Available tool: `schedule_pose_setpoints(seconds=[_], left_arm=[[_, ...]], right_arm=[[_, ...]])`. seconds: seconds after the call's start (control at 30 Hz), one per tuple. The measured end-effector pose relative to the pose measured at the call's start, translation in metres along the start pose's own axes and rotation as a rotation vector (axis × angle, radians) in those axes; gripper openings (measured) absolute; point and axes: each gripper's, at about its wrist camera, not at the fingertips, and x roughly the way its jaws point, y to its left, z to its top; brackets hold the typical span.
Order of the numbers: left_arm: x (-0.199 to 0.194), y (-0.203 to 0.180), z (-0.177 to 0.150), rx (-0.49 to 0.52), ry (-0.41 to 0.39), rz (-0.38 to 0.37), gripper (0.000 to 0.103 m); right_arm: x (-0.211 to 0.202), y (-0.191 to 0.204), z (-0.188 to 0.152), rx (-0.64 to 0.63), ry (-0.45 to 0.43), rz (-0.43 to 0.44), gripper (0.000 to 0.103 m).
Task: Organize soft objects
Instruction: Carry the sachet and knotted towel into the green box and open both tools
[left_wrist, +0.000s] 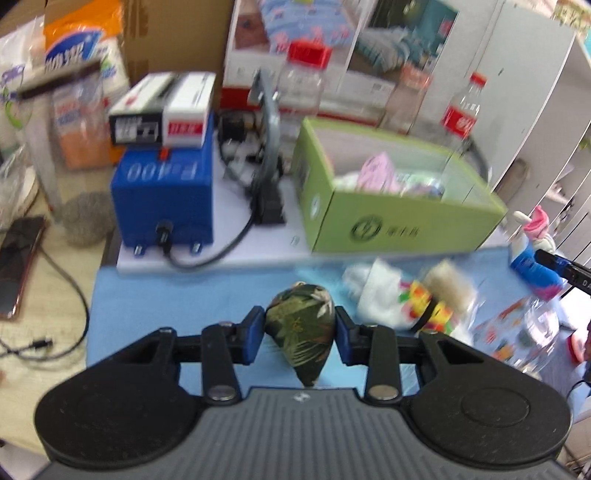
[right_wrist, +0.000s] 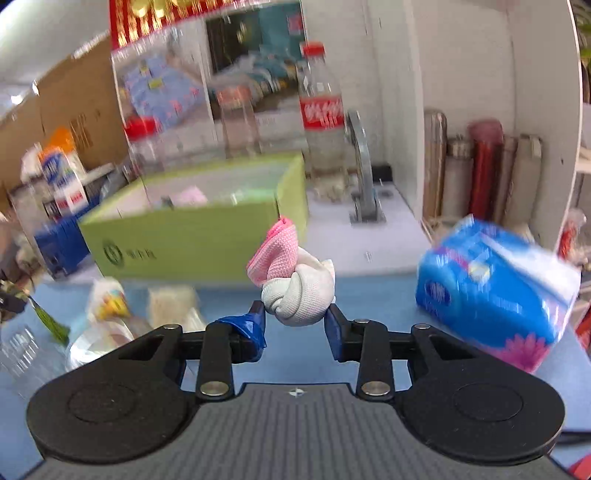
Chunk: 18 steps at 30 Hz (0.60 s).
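My left gripper (left_wrist: 300, 328) is shut on a dark green leaf-print fabric pouch (left_wrist: 301, 325), held above the blue mat (left_wrist: 166, 295). My right gripper (right_wrist: 295, 319) is shut on a knotted pink-and-white sock bundle (right_wrist: 295, 280); that bundle also shows at the right edge of the left wrist view (left_wrist: 535, 229). A green open box (left_wrist: 391, 206) stands behind the mat and holds pink and white soft items (left_wrist: 376, 173); it also shows in the right wrist view (right_wrist: 192, 229). A white sock with a coloured pattern (left_wrist: 391, 299) and a beige fluffy item (left_wrist: 450, 280) lie on the mat.
A blue machine (left_wrist: 162, 199) with boxes on top stands left of the green box. Bottles (left_wrist: 461, 110) stand behind. A blue tissue pack (right_wrist: 495, 291) lies on the mat at the right. A clear plastic bottle (left_wrist: 535, 332) lies on the mat. A phone (left_wrist: 18, 266) and cables lie left.
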Motion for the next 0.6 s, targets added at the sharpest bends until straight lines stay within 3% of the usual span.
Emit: schedule_pose_setpoints(seconds=[0.17, 0.3, 0.47, 0.6], left_arm=[[0.001, -0.032, 0.060, 0.047, -0.076, -0.024, 0.037], [0.022, -0.058, 0.105, 0.064, -0.100, -0.061, 0.037], [0.071, -0.084, 0.139, 0.093, -0.093, -0.057, 0.037], [0.115, -0.092, 0.141, 0.114, -0.047, -0.020, 0.038]], right_arm=[[0.014, 0.023, 0.062, -0.061, -0.083, 0.056, 0.018], [0.051, 0.037, 0.096, -0.119, -0.079, 0.071, 0.018], [0.101, 0.041, 0.111, -0.157, -0.016, 0.077, 0.018], [0.136, 0.039, 0.105, -0.168, 0.050, 0.084, 0.018]])
